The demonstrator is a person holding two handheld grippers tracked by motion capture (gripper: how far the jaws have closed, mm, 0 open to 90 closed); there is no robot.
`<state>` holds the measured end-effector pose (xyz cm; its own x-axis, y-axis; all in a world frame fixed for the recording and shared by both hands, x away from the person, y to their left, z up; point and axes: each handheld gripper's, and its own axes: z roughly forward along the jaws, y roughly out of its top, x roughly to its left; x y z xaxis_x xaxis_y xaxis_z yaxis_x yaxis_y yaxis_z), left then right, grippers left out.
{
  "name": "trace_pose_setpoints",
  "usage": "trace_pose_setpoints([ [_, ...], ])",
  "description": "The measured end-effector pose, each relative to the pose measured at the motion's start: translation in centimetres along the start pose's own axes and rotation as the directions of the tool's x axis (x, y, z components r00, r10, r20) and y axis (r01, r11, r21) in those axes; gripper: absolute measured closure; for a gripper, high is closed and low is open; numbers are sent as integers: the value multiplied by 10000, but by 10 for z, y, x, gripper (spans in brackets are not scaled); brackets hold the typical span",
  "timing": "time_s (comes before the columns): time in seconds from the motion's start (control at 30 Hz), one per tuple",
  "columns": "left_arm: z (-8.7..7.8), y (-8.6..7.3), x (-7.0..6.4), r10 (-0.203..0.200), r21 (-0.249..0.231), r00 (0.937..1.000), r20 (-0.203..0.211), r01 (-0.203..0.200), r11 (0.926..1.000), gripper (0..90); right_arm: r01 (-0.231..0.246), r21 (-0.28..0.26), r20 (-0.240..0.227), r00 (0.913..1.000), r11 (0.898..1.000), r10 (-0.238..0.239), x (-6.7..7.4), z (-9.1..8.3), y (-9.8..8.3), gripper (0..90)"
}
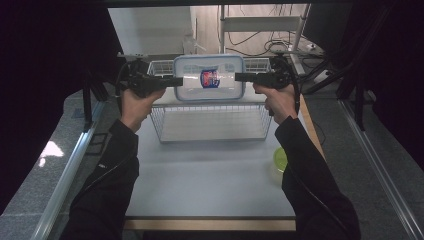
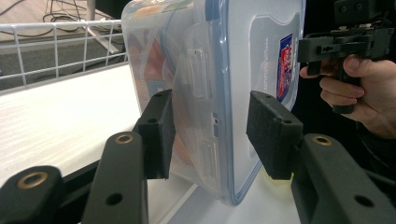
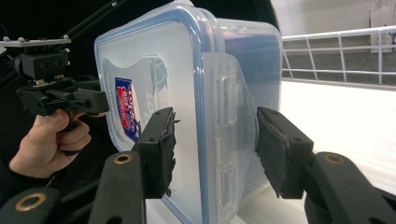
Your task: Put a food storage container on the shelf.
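A clear plastic food container (image 1: 209, 78) with a blue-rimmed lid hangs above the white wire basket (image 1: 212, 124), which stands on the tabletop (image 1: 210, 180). The left gripper (image 1: 172, 81) grasps the left end of the container, its jaws clenched on it. The right gripper (image 1: 243, 77) grasps the opposite end in the same way. A green bowl (image 1: 280, 159) sits near the front right corner of the basket.

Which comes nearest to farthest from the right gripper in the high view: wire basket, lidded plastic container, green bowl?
From the right gripper:
1. Lidded plastic container, at its jaws, held up between both grippers.
2. Wire basket, just below and beyond, mid-table.
3. Green bowl, farthest, toward the person at the table's right edge, beside the right sleeve.
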<state>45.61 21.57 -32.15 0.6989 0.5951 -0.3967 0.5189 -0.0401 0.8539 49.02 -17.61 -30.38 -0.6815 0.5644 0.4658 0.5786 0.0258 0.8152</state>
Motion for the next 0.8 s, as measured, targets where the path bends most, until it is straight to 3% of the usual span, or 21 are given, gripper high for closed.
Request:
trace_pose_setpoints([
  [0.23,4,-2,5,73,34,10000,22,-73,10000,522,-278,97,23,9996,9996,278,-7,4,1,486],
  [0.47,6,-1,2,600,77,9977,-324,-598,9982,498,-255,53,129,9996,9997,254,-8,5,3,471],
  [0.8,9,4,3,510,199,9966,-643,-498,9986,462,-5,78,619,9981,10000,0,-7,10,7,451],
])
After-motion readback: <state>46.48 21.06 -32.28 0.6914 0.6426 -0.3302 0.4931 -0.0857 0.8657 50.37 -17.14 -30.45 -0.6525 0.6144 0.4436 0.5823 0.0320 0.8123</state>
